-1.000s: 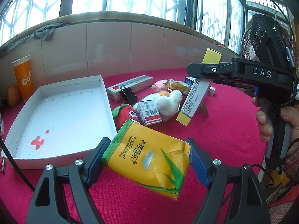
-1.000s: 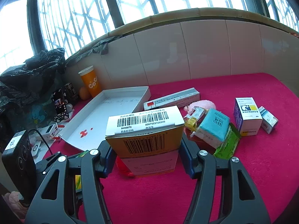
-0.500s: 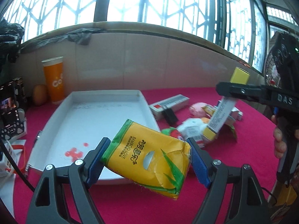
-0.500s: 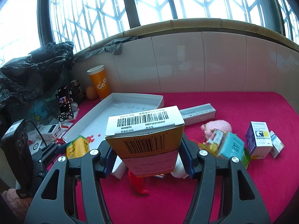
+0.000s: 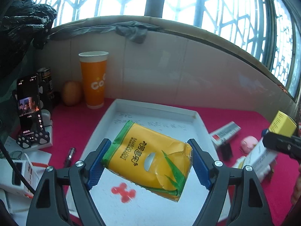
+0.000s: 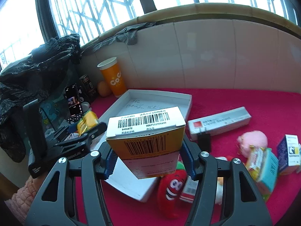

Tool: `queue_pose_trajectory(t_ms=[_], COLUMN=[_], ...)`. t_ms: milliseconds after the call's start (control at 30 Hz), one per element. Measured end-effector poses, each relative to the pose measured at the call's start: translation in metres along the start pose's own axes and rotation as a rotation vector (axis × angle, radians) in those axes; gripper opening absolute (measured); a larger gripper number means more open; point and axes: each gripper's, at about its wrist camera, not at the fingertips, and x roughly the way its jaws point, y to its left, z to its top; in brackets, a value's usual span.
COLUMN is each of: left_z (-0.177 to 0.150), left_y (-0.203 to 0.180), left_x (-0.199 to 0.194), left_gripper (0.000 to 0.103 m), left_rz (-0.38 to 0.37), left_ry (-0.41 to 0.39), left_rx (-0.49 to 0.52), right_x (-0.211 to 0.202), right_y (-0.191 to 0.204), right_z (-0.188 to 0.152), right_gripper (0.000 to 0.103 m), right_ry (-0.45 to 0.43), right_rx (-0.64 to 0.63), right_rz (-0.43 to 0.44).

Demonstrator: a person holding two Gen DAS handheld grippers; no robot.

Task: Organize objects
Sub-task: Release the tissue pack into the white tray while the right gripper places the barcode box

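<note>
Yellow tissue pack (image 5: 148, 159) gripped in left tongs (image 5: 148, 164) over white tray (image 5: 156, 107), right tongs (image 6: 149, 157) gripping barcoded box (image 6: 146, 137), prob. tilted down.

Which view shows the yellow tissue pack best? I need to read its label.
The left wrist view: the yellow tissue pack fills the middle, print facing the camera. The right wrist view catches only a small, partly hidden corner at the left.

A home, by the look of it, a window nook: tall barred windows (image 6: 116, 3) curve over a tiled ledge, a red cloth (image 6: 235, 101) covers the table, and along its back edge stand an orange paper cup (image 5: 93, 79) and a propped phone (image 5: 29, 105).
</note>
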Motion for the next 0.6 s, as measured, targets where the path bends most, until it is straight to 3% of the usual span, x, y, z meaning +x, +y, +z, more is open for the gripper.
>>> queue_pose_trajectory(t_ms=[300, 600], left_z=[0.024, 0.022], left_y=[0.012, 0.023], left_x=[0.042, 0.062], left_gripper=[0.082, 0.082], left_rz=[0.079, 0.132], left_ry=[0.037, 0.051], left_rx=[-0.006, -0.025], right_x=[0.058, 0.107], right_y=[0.017, 0.015], right_z=[0.016, 0.024], right_gripper=[0.059, 0.059], right_ry=[0.114, 0.175], right_rx=[0.003, 0.027], right_rz=[0.012, -0.031])
